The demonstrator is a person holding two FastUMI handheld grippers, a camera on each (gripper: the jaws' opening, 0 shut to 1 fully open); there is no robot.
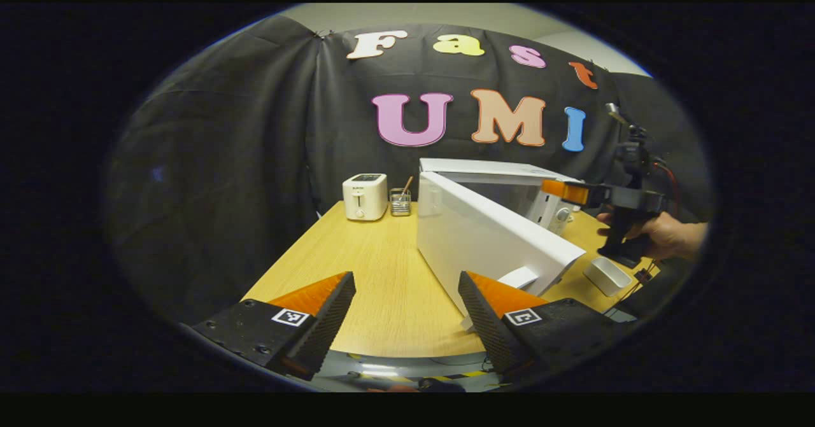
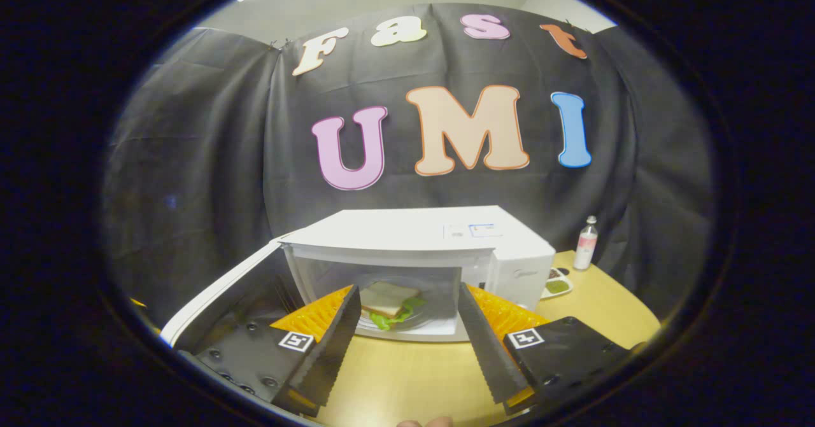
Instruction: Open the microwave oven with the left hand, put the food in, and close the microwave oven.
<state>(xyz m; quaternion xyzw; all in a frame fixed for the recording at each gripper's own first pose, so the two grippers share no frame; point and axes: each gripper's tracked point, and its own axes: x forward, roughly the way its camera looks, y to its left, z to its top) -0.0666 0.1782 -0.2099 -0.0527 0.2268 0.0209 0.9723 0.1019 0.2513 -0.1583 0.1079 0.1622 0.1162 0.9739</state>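
The white microwave [image 2: 417,236] stands on the wooden table with its door [image 1: 484,236] swung wide open toward the left. Inside the cavity lies a sandwich [image 2: 389,303] with green lettuce on a plate. My right gripper [image 2: 407,325] is open just in front of the cavity, with nothing between its fingers. In the left gripper view the right gripper [image 1: 563,191] shows at the microwave's front, held by a hand [image 1: 662,236]. My left gripper [image 1: 407,309] is open over the table's near edge, left of the door's outer face, holding nothing.
A white toaster [image 1: 365,196] and a small glass holder [image 1: 400,202] stand at the table's back left. A white box [image 1: 607,275] lies on the table near the hand. Right of the microwave are a small bottle [image 2: 586,244] and a dish [image 2: 556,285].
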